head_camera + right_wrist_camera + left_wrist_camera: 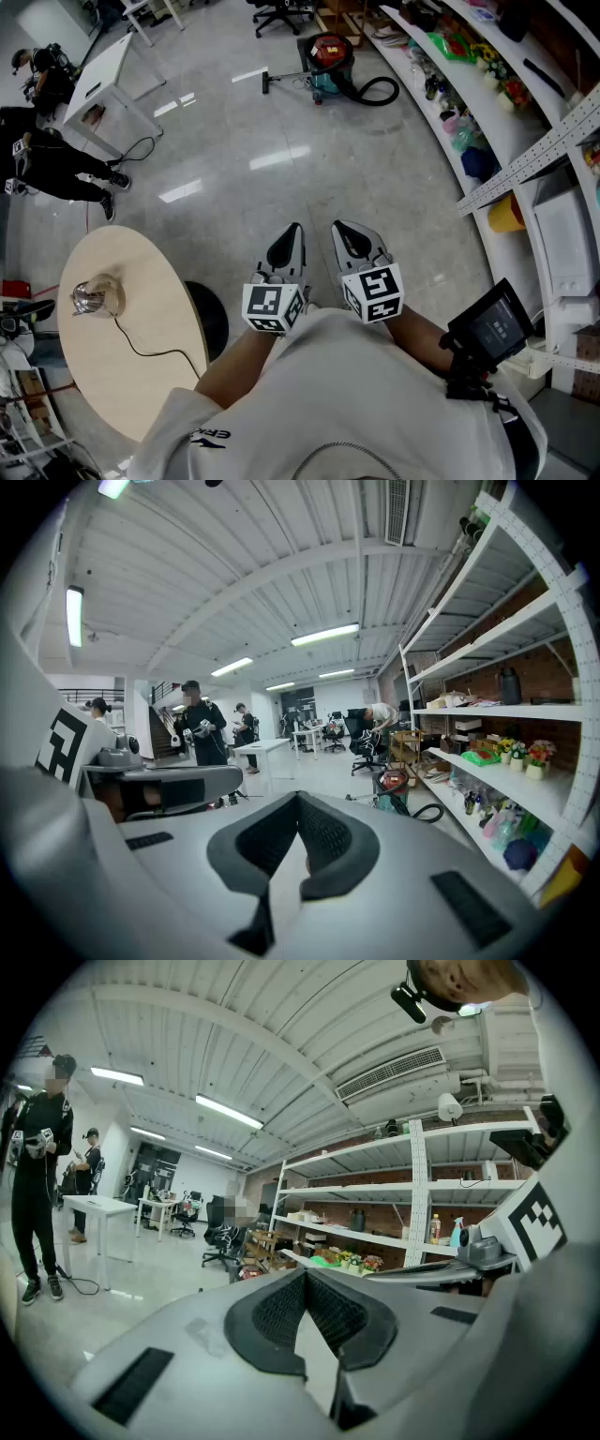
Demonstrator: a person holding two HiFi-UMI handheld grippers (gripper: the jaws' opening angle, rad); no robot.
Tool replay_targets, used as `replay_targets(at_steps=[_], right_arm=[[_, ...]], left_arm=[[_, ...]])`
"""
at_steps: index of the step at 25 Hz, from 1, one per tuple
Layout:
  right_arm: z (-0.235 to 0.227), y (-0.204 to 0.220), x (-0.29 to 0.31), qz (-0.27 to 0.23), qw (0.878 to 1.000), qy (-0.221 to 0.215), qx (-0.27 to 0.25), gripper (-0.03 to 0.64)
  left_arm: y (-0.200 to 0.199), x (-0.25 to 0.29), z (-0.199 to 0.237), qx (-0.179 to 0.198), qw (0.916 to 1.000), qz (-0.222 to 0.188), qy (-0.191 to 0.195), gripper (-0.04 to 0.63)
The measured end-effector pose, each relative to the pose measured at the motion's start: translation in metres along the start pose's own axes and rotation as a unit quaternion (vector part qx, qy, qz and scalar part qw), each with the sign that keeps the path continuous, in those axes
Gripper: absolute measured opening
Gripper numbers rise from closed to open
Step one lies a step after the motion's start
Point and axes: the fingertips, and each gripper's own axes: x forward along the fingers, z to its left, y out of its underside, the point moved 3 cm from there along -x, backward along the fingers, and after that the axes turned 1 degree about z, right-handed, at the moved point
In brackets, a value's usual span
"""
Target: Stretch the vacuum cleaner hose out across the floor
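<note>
Ahead, black hose [394,95] looped beside red vacuum cleaner [328,54], left claw [292,234] and right claw [343,232] closed, empty

Where the hose [380,94] meets the vacuum cleaner [328,54] is too small to trace. A sleeve [183,433] hides the round table [159,300] at its near edge.

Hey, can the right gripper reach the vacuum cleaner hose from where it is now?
Probably not yet: the hose lies beside the vacuum cleaner far across the floor, while the right gripper sits shut near the person's body. The floor between looks open.
</note>
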Motion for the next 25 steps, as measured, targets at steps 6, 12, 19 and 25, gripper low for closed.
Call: replay_targets(at_steps=[6,12,19,25], right_arm=[[-0.003,0.004,-0.001,0.001,1.0,0.003,0.005,0.001],[-0.004,0.005,-0.004,0.001,1.0,0.005,0.012,0.002],[-0.009,0.009,-0.003,-0.004,1.0,0.003,0.017,0.0],[-0.043,0.009,-0.012,-0.001,0.999,-0.004,0.036,0.0]], left_arm=[[0.003,0.001,0.002,-0.005,1.0,0.002,-0.003,0.002],[0.005,-0.002,0.0,-0.007,0.9999,0.003,-0.007,0.002],[0.01,0.001,-0.003,-0.007,0.9999,0.003,-0.013,0.002],[0.01,0.025,-0.028,-0.004,0.9998,0.011,-0.019,0.002]])
